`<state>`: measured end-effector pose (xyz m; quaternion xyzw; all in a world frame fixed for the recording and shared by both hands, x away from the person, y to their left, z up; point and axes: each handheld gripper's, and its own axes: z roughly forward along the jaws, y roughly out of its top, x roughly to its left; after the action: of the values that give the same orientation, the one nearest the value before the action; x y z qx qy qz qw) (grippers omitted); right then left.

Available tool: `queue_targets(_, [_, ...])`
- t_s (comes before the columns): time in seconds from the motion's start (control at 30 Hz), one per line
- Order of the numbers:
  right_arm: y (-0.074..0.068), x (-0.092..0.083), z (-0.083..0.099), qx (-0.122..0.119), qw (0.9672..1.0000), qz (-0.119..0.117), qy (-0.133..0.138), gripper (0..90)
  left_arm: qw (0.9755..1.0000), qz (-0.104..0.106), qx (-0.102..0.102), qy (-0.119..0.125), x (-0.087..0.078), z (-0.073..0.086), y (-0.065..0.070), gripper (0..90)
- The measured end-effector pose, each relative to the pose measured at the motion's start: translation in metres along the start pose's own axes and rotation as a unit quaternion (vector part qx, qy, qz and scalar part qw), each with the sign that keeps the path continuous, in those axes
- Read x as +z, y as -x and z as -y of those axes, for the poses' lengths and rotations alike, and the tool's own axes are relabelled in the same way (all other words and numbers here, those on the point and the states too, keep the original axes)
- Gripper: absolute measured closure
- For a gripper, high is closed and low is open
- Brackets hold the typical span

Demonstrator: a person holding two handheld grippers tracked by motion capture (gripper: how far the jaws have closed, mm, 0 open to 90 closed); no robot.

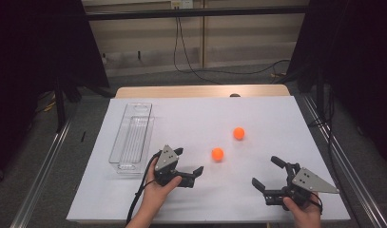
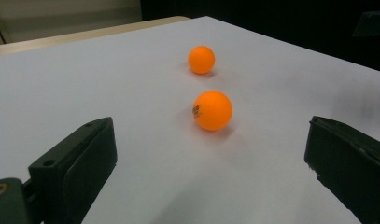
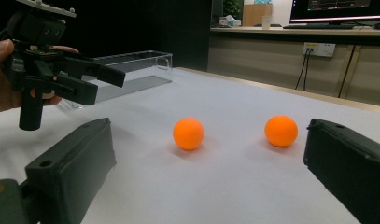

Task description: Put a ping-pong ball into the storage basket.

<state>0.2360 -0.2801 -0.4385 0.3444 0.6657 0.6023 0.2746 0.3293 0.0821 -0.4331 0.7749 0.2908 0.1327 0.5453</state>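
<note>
Two orange balls lie on the white table sheet point(image 1: 191, 114): one nearer me point(image 1: 217, 154) point(image 2: 212, 110) point(image 3: 188, 133), one farther right point(image 1: 238, 133) point(image 2: 201, 59) point(image 3: 281, 131). My left gripper point(image 1: 188, 160) point(image 2: 210, 154) is open just left of the nearer ball and points toward it, with nothing between its jaws. My right gripper point(image 1: 265, 171) point(image 3: 211, 156) is open at the front right, facing both balls from a short way off. The right gripper view also shows the left gripper point(image 3: 103, 86), open, held by a hand.
A clear plastic tray point(image 1: 132, 137) point(image 3: 131, 70) stands lengthwise at the left of the sheet, just beyond the left hand. The wooden table edge point(image 1: 200, 90) runs along the back. Dark curtains flank both sides, and cables lie on the floor behind.
</note>
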Motion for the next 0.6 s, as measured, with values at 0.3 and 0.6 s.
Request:
queue_targets(0.3, [0.0002,0.0002,0.0001,0.001,1.0,0.0,0.0,1.3,0.9999,0.003,0.003,-0.009,0.0044,0.0007,-0.0003,2.5])
queue_targets(0.6, [0.0003,0.0002,-0.0001,0.0,1.0,0.0,0.001,1.2,0.9999,0.007,-0.003,-0.011,0.0074,0.0,0.0004,2.5])
